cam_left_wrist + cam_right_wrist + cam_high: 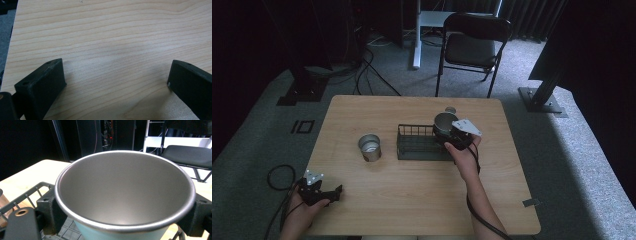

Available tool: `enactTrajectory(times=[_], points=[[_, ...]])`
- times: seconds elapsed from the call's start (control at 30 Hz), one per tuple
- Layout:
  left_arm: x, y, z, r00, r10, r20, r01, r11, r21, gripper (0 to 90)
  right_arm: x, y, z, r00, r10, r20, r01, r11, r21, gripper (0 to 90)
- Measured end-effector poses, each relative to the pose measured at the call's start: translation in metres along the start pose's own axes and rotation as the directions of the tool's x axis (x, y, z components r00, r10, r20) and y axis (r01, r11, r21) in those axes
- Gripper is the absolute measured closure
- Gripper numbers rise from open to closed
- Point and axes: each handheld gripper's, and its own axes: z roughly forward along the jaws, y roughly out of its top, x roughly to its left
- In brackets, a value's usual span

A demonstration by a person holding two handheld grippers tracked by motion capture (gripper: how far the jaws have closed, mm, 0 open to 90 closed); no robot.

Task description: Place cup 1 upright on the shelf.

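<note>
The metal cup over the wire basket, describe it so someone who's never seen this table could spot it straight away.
Start at the wooden table and find the dark wire basket near its middle. At the basket's right end, the right claw grips a metal cup by its sides, above the basket. Unlike the other metal cup, which stands alone on the bare table left of the basket, this one is held.

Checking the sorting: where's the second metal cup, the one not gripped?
In the high view, the free cup stands upright on the table, left of the wire basket.

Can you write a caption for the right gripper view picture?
Right gripper holds a metal cup over the wire basket.
</note>
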Motion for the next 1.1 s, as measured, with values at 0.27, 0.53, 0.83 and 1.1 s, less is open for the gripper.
enactTrajectory(times=[0.27, 0.53, 0.83, 1.1], points=[[0.0, 0.0, 0.0, 1.0, 0.0, 0.0, 0.0, 1.0, 0.0, 1.8, 0.001, -0.006, 0.003, 0.9995, -0.021, 0.023, 0.02, 1.0, 0.006, 12.7], [0.0, 0.0, 0.0, 1.0, 0.001, 0.0, -0.001, 1.0, 0.001, 1.8, 0.002, -0.014, 0.005, 0.9997, -0.01, 0.022, 0.01, 1.0, 0.008, 12.7], [0.0, 0.0, 0.0, 1.0, 0.001, 0.0, -0.001, 1.0, 0.001, 1.8, 0.002, -0.015, 0.005, 0.9998, -0.002, 0.022, 0.002, 1.0, 0.005, 12.7], [0.0, 0.0, 0.0, 1.0, 0.001, 0.0, -0.001, 1.0, 0.001, 1.8, -0.001, -0.015, 0.003, 0.9997, -0.015, -0.018, 0.015, 1.0, 0.017, 12.3]])
